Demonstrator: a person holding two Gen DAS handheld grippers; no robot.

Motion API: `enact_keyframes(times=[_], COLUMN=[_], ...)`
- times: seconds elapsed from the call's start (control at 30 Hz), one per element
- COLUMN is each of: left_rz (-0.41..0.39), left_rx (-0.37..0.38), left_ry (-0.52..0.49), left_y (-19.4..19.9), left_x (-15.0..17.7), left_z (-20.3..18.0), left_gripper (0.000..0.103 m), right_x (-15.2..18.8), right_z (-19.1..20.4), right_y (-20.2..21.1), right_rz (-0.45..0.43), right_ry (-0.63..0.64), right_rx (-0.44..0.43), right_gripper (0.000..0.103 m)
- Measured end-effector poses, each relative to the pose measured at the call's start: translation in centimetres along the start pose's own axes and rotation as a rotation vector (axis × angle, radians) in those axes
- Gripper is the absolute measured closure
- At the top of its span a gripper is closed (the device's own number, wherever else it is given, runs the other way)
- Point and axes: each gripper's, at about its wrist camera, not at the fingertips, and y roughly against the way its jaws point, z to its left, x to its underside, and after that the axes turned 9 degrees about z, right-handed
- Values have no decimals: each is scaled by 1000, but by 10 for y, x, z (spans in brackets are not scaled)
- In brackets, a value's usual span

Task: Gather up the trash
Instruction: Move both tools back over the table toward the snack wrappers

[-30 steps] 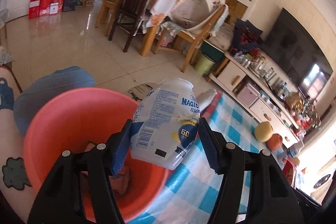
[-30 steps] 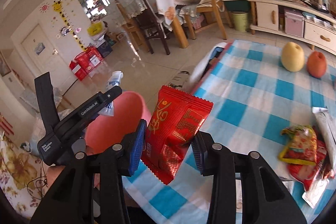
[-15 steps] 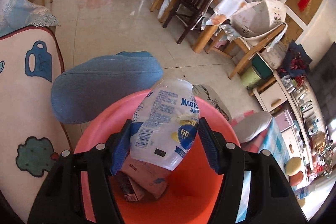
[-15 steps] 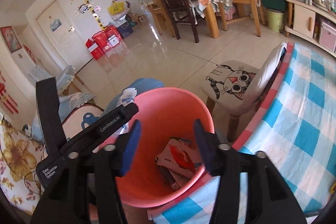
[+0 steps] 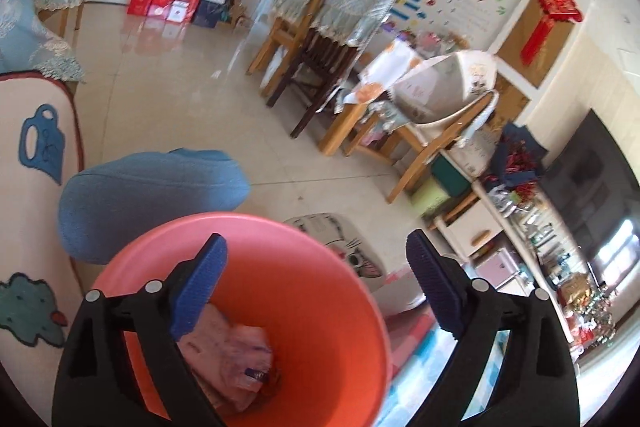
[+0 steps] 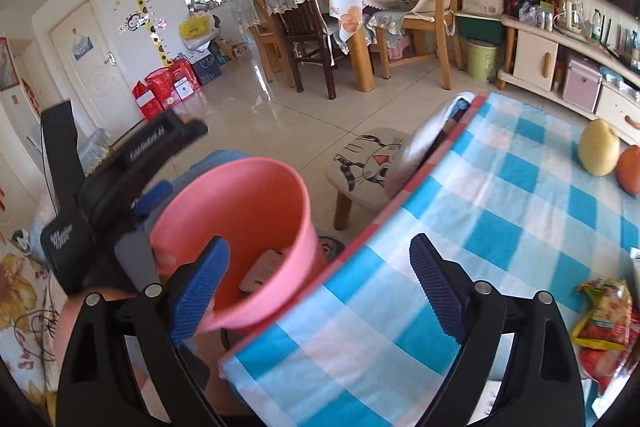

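While both of my grippers hang over it, the pink bucket stands against the near edge of the checked table, with bare tiled floor beyond its far rim. My left gripper tilts down over the bucket's mouth, jaws opening, nothing between them; crumpled trash lies at the bottom. My right gripper is also opening and empty. More wrappers lie on the table, well right of the bucket.

Your left tool and right tool both tip downward, jaws opening wide, nothing between them.
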Motion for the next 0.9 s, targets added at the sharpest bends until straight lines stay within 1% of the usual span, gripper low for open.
enact_keyframes(times=[0.03,0.1,0.17,0.23,0.3,0.4,0.47,0.57,0.63,0.73,0.8,0.83,0.9], left_rz=[-6,-20,-9,12,25,54,63,71,58,34,21,17,21], left_rx=[21,66,108,128,112,37,19,15,13,38,41,30,30], left_ry=[-17,-46,-57,-74,-129,-246,-288,-327,-349,-373,-394,-409,-434], left_y=[1,3,4,4,6,5,6,9,12,19,20,21,20], left_x=[2,6,10,13,18,26,31,38,43,52,58,62,67], left_z=[-5,-15,-24,-35,-50,-75,-84,-92,-97,-102,-107,-110,-118], left_gripper=[6,6,6,6,6,6,6,6,6,6,6,6,6], right_x=[4,13,24,33,41,51,57,65,71,80,84,86,90], right_z=[-3,-10,-17,-24,-30,-39,-46,-54,-59,-67,-73,-77,-85], right_y=[4,14,22,31,41,54,62,73,80,91,98,103,112], right_rz=[-2,-12,-18,-20,-29,-39,-48,-54,-63,-75,-92,-102,-123], right_ry=[7,23,35,43,48,44,36,32,33,42,39,36,25], right_rx=[16,47,68,104,122,145,157,175,201,241,266,274,289], right_gripper=[11,10,10,10,9,8,8,7,7,7,7,7,7])
